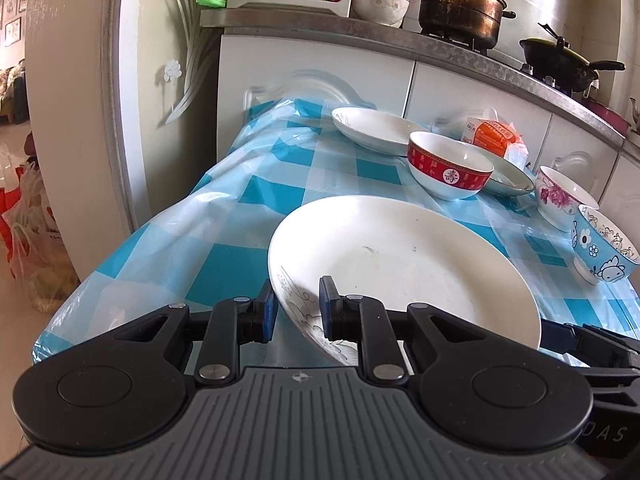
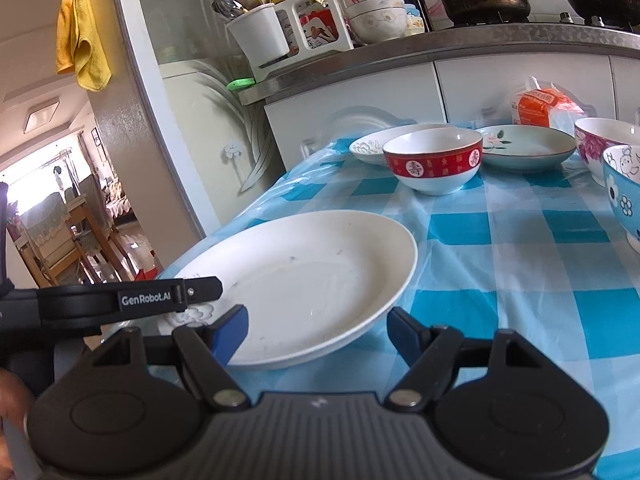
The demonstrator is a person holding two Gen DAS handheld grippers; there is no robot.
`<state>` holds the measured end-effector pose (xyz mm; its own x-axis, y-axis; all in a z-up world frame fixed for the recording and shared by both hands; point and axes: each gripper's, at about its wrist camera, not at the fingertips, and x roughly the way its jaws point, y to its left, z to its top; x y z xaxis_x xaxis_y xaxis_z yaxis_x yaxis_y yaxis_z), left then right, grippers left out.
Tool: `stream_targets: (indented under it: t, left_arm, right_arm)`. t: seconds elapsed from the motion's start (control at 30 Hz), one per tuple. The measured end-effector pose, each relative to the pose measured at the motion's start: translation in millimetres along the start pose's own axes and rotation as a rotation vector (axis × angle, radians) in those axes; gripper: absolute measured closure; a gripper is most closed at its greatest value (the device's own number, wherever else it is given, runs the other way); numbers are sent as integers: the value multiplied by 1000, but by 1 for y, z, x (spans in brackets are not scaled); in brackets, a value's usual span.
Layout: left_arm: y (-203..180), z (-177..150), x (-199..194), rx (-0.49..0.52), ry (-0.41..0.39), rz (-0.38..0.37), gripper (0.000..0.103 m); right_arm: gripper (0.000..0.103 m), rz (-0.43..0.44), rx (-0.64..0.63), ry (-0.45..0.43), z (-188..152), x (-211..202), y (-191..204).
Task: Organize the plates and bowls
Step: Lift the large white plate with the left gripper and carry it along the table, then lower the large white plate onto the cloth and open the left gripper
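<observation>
A large white plate (image 1: 400,264) lies at the near left of the blue-checked table (image 1: 240,216), its left edge lifted. My left gripper (image 1: 297,304) is shut on that plate's rim, one pad on each face. In the right wrist view my right gripper (image 2: 318,328) stands open, its blue pads astride the plate's (image 2: 304,280) near edge without touching it. The left gripper (image 2: 200,292) shows at the plate's left rim there. Behind stand a red bowl (image 1: 448,168), a white plate (image 1: 372,128), a pale flowered plate (image 1: 510,180), a pink-flowered bowl (image 1: 560,196) and a blue bowl (image 1: 604,248).
An orange packet (image 2: 536,106) lies at the table's back against white cabinets. On the counter above are a brass pot (image 1: 460,4), a black wok (image 1: 560,60), stacked bowls (image 2: 376,16) and a utensil rack (image 2: 280,20). Plastic bags (image 1: 28,216) sit on the floor at left.
</observation>
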<state>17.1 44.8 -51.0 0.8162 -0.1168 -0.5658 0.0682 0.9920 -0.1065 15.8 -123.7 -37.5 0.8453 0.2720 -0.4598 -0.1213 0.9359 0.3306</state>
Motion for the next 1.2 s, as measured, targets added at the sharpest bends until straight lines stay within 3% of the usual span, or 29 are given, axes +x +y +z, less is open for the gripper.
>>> stream_targets:
  t: [0.33,0.5,0.8,1.2]
  left_arm:
    - [-2,1,3,-9,11,9,77]
    - [1,2,1,-26,5,23,41]
    - [-5,8,-13,15,-31,90,4]
    - [-11,16,-42,70,-56,170,0]
  right_arm:
    - [15,26,-4,22,-2,3,1]
    - [11,12,6,23,-2,2,-3]
    - [4,-7,92,20,0,-8,-18]
    - [2,-33,153,-20,1,-39,-32]
